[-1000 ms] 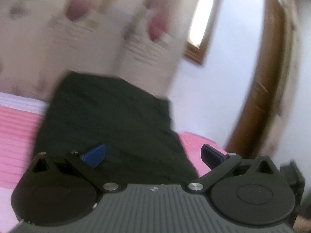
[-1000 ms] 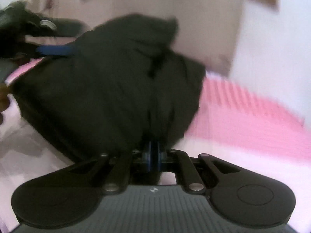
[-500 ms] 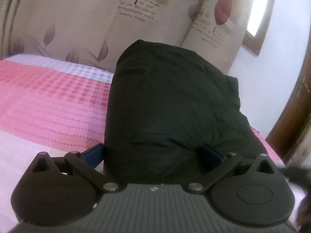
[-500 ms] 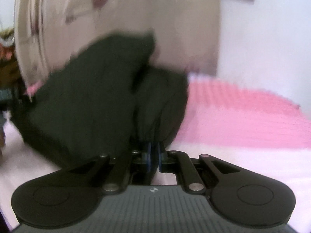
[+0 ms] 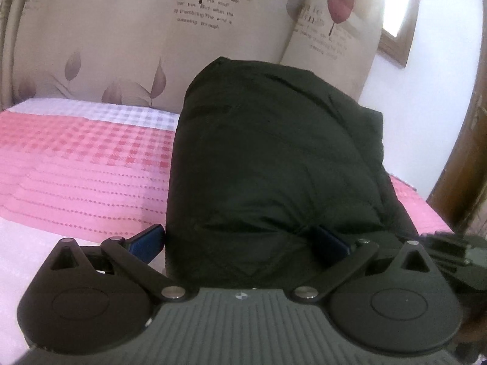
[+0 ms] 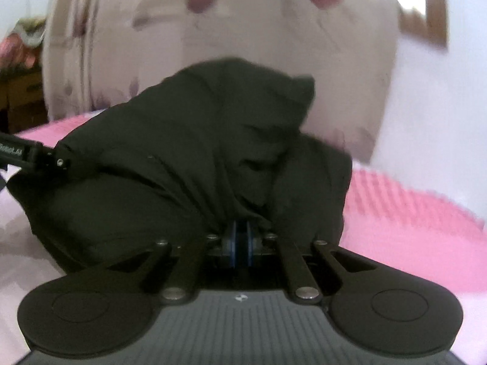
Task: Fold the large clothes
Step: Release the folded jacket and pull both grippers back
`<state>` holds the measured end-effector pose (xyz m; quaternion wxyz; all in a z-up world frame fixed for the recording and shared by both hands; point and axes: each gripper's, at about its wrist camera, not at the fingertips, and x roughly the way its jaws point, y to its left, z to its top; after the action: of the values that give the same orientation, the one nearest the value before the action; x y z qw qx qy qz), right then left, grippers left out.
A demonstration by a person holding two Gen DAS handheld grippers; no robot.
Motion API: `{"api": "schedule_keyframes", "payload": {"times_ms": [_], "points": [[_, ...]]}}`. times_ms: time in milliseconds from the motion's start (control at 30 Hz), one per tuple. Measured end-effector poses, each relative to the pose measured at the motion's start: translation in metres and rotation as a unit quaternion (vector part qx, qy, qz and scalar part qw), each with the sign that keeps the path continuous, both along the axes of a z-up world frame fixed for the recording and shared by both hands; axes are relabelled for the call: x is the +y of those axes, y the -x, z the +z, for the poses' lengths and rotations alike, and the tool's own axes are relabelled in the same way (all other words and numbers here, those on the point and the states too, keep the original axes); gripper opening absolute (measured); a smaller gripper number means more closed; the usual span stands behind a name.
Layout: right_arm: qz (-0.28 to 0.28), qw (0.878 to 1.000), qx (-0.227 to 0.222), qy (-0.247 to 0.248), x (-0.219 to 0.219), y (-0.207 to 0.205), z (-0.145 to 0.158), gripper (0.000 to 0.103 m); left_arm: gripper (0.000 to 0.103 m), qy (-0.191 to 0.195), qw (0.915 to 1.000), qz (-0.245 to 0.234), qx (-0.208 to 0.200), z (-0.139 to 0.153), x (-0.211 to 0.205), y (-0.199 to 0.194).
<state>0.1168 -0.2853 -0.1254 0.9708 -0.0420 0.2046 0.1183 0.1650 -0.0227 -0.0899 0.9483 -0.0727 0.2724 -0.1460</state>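
A large black garment lies folded in a thick bundle on the pink checked bed cover. My left gripper is open, its blue fingers standing either side of the bundle's near end. My right gripper is shut on a bunched edge of the black garment, with folds pulled into its blue pads. The left gripper's body shows at the left edge of the right wrist view, against the garment.
A beige leaf-printed curtain hangs behind the bed. A window frame and a brown wooden door frame are on the right. The pink cover extends to the right of the garment.
The left gripper swung from a blurred view to face the bundle squarely and now straddles its near end. The right gripper stayed shut on the garment and shifted it slightly.
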Motion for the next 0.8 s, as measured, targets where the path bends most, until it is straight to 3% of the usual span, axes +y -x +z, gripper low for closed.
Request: {"api": "schedule_keyframes", "payload": {"times_ms": [300,800], "points": [[-0.002,1.000,0.009,-0.004,-0.001,-0.002,0.000,0.006,0.103,-0.011,0.9998,0.006,0.015,0.000,-0.002,-0.005],[-0.002,1.000,0.009,-0.017,-0.004,-0.005,-0.001,0.006,0.103,-0.049,0.9988,0.009,0.005,0.005,-0.011,-0.004]]}}
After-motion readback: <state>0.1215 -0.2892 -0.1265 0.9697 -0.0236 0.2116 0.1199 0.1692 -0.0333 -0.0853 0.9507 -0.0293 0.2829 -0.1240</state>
